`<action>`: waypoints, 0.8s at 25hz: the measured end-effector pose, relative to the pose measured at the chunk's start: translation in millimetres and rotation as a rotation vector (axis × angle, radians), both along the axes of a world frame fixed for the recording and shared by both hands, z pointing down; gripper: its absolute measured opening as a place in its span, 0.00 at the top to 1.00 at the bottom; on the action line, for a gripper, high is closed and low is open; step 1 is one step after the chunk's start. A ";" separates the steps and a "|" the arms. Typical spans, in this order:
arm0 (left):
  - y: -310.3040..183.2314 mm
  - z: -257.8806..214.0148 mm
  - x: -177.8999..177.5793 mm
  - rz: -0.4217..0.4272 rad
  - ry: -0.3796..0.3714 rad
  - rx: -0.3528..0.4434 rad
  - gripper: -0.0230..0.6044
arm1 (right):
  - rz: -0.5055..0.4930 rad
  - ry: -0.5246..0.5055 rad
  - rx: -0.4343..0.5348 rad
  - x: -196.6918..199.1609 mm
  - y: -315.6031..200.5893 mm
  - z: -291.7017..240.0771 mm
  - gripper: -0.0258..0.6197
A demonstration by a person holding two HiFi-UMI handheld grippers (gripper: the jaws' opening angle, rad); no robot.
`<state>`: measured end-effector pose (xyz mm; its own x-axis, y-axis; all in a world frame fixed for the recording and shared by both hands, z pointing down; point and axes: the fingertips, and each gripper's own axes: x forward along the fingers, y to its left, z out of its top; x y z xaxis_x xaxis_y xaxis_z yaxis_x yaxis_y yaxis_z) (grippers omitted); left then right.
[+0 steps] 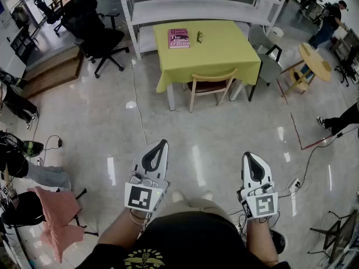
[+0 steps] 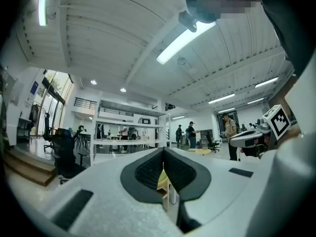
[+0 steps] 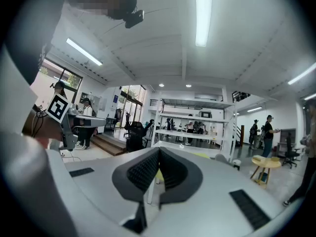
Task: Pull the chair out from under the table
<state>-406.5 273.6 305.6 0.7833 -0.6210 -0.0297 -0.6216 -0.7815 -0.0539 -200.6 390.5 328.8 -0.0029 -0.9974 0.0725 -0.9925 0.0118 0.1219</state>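
Chair (image 1: pixel 210 86) tucked under table (image 1: pixel 224 49), backrest toward the person; left gripper (image 1: pixel 162 143) and right gripper (image 1: pixel 251 155) closed, empty.

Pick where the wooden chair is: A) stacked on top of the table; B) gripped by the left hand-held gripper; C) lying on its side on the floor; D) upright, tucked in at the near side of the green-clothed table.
D: the chair stands upright with its seat pushed under the near edge of the table.
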 end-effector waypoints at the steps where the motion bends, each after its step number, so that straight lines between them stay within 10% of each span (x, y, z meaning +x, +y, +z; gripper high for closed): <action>1: 1.6 -1.8 0.5 0.001 0.003 0.001 0.95 | 0.001 -0.003 0.000 0.7 1.1 -1.4 0.94; 20: -27.8 14.5 51.3 0.025 -0.021 -0.008 0.95 | 0.004 -0.013 0.015 48.7 -27.9 16.8 0.94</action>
<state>-355.3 245.9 320.0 0.7988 -0.6016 -0.0084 -0.6009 -0.7970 -0.0608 -151.9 362.6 345.5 0.0000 -0.9983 0.0575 -0.9940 0.0063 0.1088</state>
